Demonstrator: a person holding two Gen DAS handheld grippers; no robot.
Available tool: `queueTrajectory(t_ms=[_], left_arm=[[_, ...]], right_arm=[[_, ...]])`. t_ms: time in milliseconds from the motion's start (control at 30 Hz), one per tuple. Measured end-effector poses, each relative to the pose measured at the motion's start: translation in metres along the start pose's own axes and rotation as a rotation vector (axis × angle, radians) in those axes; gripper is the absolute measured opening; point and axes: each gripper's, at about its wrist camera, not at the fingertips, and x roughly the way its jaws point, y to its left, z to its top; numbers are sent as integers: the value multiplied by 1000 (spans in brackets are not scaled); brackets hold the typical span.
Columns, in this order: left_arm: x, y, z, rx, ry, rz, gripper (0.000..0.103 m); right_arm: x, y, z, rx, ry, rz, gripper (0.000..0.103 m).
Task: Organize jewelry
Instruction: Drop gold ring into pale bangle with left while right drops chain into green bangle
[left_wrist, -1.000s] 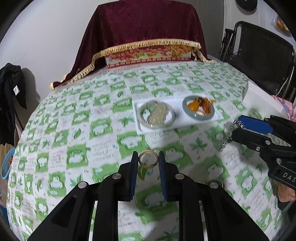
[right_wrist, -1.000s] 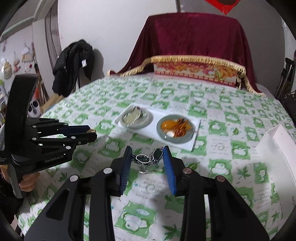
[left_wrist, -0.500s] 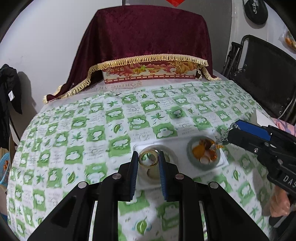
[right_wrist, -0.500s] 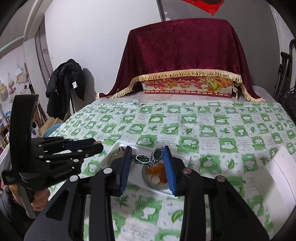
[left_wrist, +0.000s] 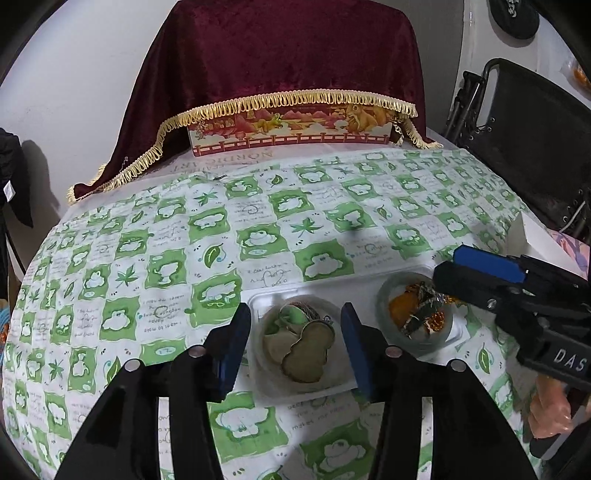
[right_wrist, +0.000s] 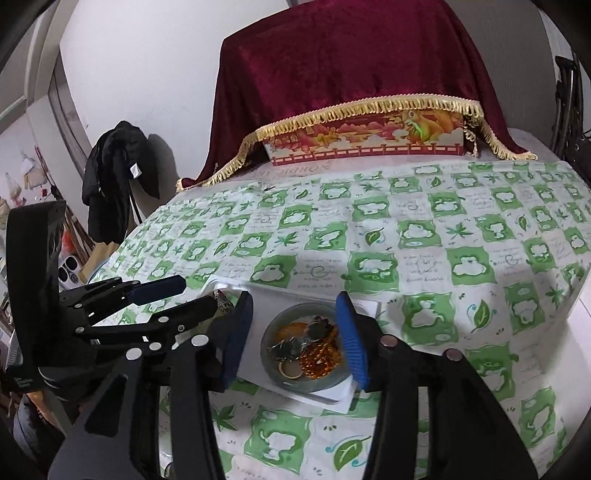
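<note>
A white tray (left_wrist: 332, 288) on the green-checked tablecloth holds two round grey-green dishes. My left gripper (left_wrist: 295, 343) is open right above the left dish (left_wrist: 269, 332), which holds a gourd-shaped pendant (left_wrist: 306, 350) and pale pieces. My right gripper (right_wrist: 293, 332) is open above the right dish (right_wrist: 269, 343), which holds the dark stone bracelet (right_wrist: 295, 341), orange beads (right_wrist: 319, 360) and a ring (right_wrist: 290, 369). The right gripper shows at the right of the left wrist view (left_wrist: 480, 273); the left gripper shows in the right wrist view (right_wrist: 173, 295).
A box draped in a dark red cloth with gold fringe (left_wrist: 291, 74) stands at the table's far side. A black folding chair (left_wrist: 535, 140) is at the right. A white box (left_wrist: 535, 236) lies at the table's right edge. A black jacket (right_wrist: 114, 184) hangs at the left.
Both grippers have opened over the dishes. The ring left the left gripper and the bracelet left the right gripper; the bracelet now lies in the right dish.
</note>
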Motion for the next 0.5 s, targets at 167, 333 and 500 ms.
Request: queueTrajectory(t_ms=[167,333,500], left_arm=[[-1,13,0,-41,2,-6,51],[-4,31,-1,-96,3,-3,52],[-6,41,-5,-120,10,17,53]], right_arm=[[-1,-4,-3,12,-8,9,46],[-3,-8,-6,25,-18,11,46],[-2,-8,-9,16,-15,0,46]])
